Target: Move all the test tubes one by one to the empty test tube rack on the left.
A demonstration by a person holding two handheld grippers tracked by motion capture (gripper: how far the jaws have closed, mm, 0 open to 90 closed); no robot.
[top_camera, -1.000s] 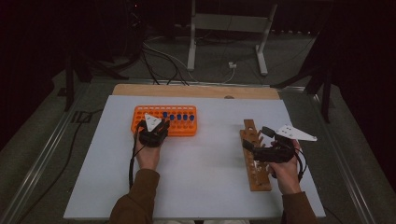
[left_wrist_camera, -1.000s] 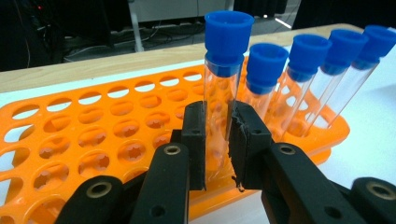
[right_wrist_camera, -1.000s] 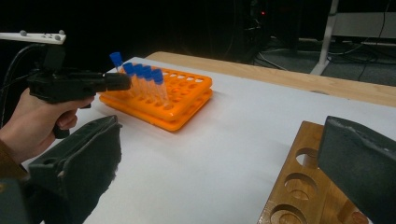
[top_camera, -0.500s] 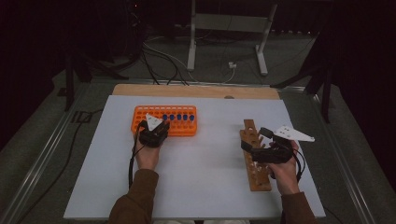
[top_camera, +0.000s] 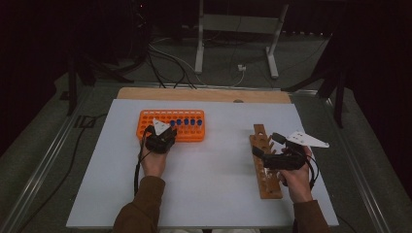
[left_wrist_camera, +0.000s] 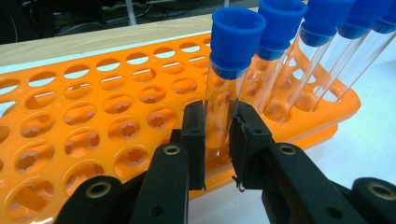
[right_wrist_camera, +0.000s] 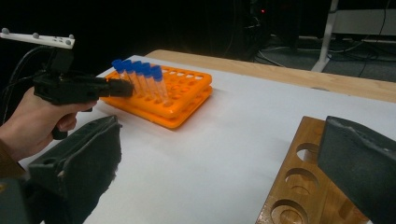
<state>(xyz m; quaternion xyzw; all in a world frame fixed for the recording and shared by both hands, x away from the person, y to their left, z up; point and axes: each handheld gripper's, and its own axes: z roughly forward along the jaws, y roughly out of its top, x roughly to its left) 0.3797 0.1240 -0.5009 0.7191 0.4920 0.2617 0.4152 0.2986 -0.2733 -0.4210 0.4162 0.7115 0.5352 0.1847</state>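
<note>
An orange tube rack [top_camera: 160, 119] stands at the back left of the white table, with a row of clear blue-capped tubes [top_camera: 187, 122] in its front holes. My left gripper [top_camera: 167, 130] is at the rack's front edge. In the left gripper view it [left_wrist_camera: 218, 135] is shut on the leftmost tube [left_wrist_camera: 233, 42], which stands upright in the rack [left_wrist_camera: 93, 107]. My right gripper [top_camera: 260, 155] is held open over a wooden rack [top_camera: 266, 179] with round holes. In the right gripper view its jaws stand wide apart, with nothing between them [right_wrist_camera: 219, 154].
The white table mat [top_camera: 214, 184] lies on a wooden board [top_camera: 204, 94]. In the right gripper view, the far hand's gripper [right_wrist_camera: 119, 87] meets the tubes [right_wrist_camera: 140, 74] in the orange rack [right_wrist_camera: 187, 88]. The wooden rack [right_wrist_camera: 299, 186] is at lower right. Cables and a stand base lie on the floor behind.
</note>
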